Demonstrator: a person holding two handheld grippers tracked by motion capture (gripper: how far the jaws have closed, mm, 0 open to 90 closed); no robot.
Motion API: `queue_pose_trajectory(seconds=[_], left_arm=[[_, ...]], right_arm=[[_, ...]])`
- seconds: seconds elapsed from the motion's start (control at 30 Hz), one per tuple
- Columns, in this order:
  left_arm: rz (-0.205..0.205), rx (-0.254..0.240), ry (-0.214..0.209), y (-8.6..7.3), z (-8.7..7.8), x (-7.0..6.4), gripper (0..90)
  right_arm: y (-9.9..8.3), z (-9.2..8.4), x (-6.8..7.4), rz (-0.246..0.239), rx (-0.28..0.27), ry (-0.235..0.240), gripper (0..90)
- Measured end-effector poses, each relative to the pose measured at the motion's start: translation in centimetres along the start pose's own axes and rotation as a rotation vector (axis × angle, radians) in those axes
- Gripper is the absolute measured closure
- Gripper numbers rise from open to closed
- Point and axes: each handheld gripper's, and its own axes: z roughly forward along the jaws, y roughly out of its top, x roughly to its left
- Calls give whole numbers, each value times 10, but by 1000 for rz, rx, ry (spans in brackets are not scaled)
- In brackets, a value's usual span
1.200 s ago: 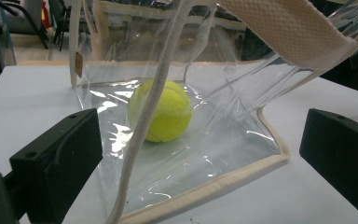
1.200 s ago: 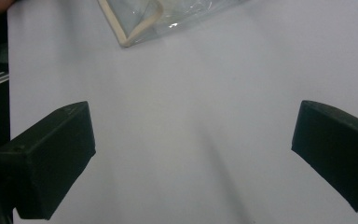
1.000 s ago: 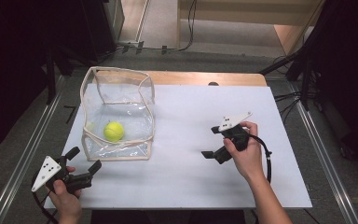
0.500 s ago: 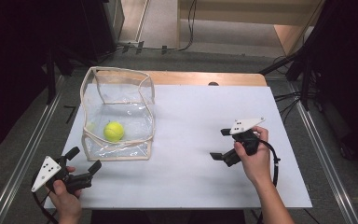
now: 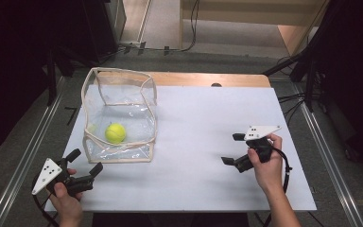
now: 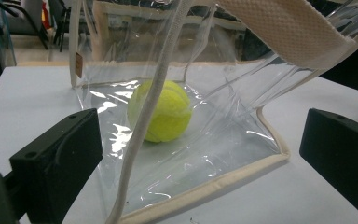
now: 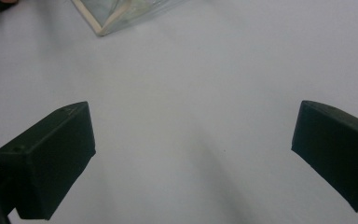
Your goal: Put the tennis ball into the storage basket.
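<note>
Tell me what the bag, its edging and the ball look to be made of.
Bag: clear, glossy soft plastic, likely vinyl; it creases, glints, and shows the ball through its wall.
Edging: cream woven fabric tape, matte; a fine weave shows on the wide strip.
Ball: yellow-green fuzzy felt, matte, with a faint curved seam; probably a tennis ball.

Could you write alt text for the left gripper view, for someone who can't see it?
A yellow tennis ball sits inside a clear plastic bag with cream trim on a white table. The left gripper has its two black jaws wide apart in the foreground.
</note>
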Motion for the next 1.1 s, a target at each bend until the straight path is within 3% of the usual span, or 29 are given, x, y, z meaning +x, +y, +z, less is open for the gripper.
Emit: queue_pose_trajectory(seconds=[1.1], left_arm=[[3, 4, 0, 0, 0, -1, 0]], right_arm=[[-59, -43, -11, 131, -108, -80, 0]])
